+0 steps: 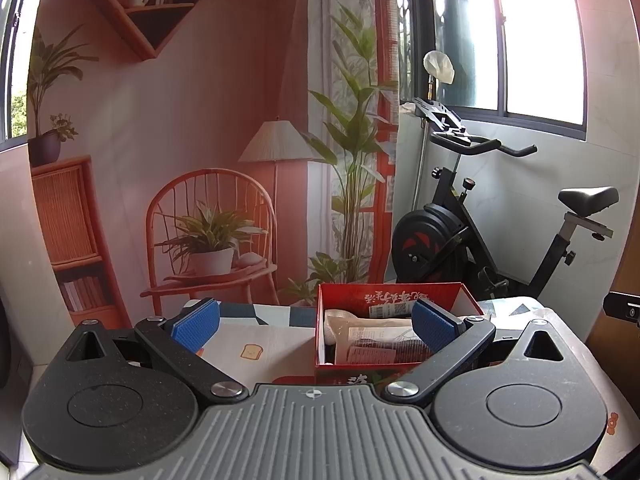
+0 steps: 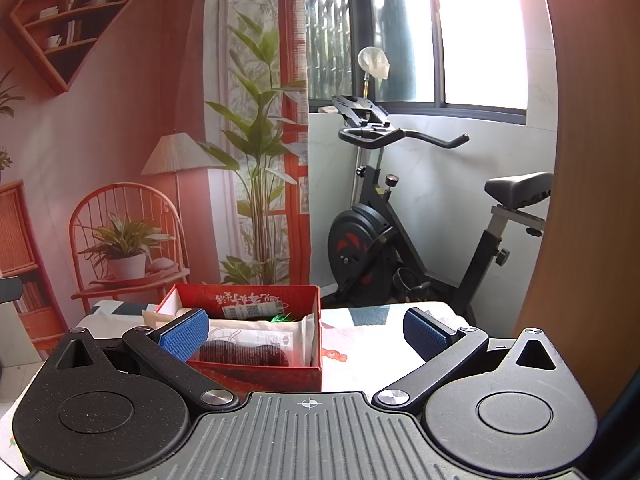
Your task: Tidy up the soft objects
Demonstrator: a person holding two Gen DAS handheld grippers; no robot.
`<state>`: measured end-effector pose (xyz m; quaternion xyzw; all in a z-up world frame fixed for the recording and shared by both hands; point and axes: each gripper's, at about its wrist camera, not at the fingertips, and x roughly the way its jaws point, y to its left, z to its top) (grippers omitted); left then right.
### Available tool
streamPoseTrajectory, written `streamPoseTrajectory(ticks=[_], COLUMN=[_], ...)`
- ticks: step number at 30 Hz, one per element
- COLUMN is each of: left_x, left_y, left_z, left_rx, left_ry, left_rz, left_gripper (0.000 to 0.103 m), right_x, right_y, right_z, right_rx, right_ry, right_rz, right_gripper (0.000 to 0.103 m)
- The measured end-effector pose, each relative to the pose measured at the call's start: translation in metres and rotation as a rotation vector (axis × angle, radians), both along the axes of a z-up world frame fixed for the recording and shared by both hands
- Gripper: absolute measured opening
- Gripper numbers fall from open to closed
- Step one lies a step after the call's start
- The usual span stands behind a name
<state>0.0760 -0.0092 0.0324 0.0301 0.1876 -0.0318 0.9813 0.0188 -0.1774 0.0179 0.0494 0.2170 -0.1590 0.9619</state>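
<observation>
On the bench (image 1: 256, 336), which carries a patterned cloth, stands a red cardboard box (image 1: 360, 372) with its top open. Contents, left wrist view: a clear packet with a dark item inside (image 1: 376, 350) lying on pale wrapped goods (image 1: 340, 326); a white barcode label (image 1: 386, 311) is stuck on the inner far wall. Right wrist view gives the same box (image 2: 260, 376) from its other side: dark item in the clear packet (image 2: 244, 354) near the front wall, a white wrapped bundle (image 2: 308, 334) against the right wall, a bit of green (image 2: 282, 318) further back.

Left gripper (image 1: 316, 326): fingers spread wide, nothing between them. Left blue pad (image 1: 196, 326) over bare cloth; right blue pad (image 1: 434, 326) overlaps the box's right part in the picture. Contact with the box cannot be told.

Right gripper (image 2: 306, 334): fingers spread wide, empty. Left blue pad (image 2: 184, 334) overlaps the box's left front corner; right blue pad (image 2: 426, 336) over the cloth, well apart from the box.

Background: printed room backdrop (image 1: 180, 140) behind the bench; black exercise bike (image 1: 472, 232) beside it under a window (image 1: 536, 40).
</observation>
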Motion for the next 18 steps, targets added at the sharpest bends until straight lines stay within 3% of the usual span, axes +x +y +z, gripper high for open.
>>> streamPoseTrajectory(ticks=[18], left_x=[-0.0002], left_y=[0.0015], left_z=[-0.0029], left_rx=[-0.002], left_ry=[0.006], left_rz=[-0.002], left_gripper=[0.103], right_x=[0.001], right_y=[-0.0008], right_z=[-0.0017], right_rx=[0.003], right_ry=[0.002], right_rz=[-0.002], right_gripper=[0.103])
